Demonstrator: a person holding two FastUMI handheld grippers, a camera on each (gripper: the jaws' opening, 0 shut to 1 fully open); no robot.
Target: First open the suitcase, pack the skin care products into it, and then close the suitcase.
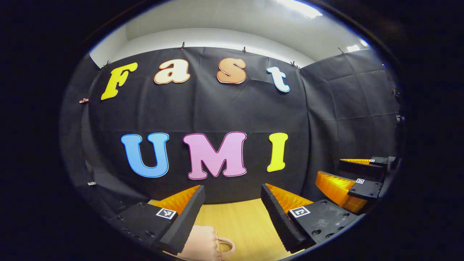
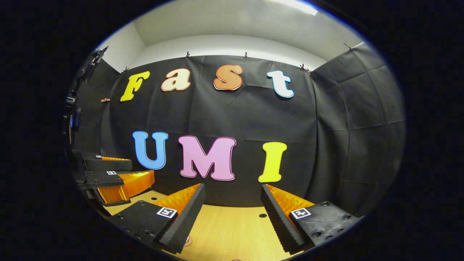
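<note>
Left gripper view: the pink suitcase (image 1: 204, 243), with its looped handle (image 1: 226, 246) at its right, lies on the wooden table (image 1: 243, 224) at the lower edge of the picture, partly hidden behind the left finger of the left gripper (image 1: 232, 214). Whether that finger touches the case cannot be told. The left gripper's fingers stand well apart, with bare table between their ribbed black pads (image 1: 186, 217), and grip nothing. Each finger carries an orange backing and a small square marker. At the right edge, farther off, the right gripper (image 1: 353, 177) is seen side-on, its two orange-backed fingers apart, one above the other.

Right gripper view: the right gripper (image 2: 232, 214) also has its fingers spread wide over the table (image 2: 232, 228), with nothing between them. A small pinkish sliver (image 2: 187, 240) shows beside the left finger's tip; what it is cannot be told. The left gripper (image 2: 112, 174) appears at the left edge, fingers apart. A black cloth wall (image 2: 326, 127) closes the booth behind the table.
</note>
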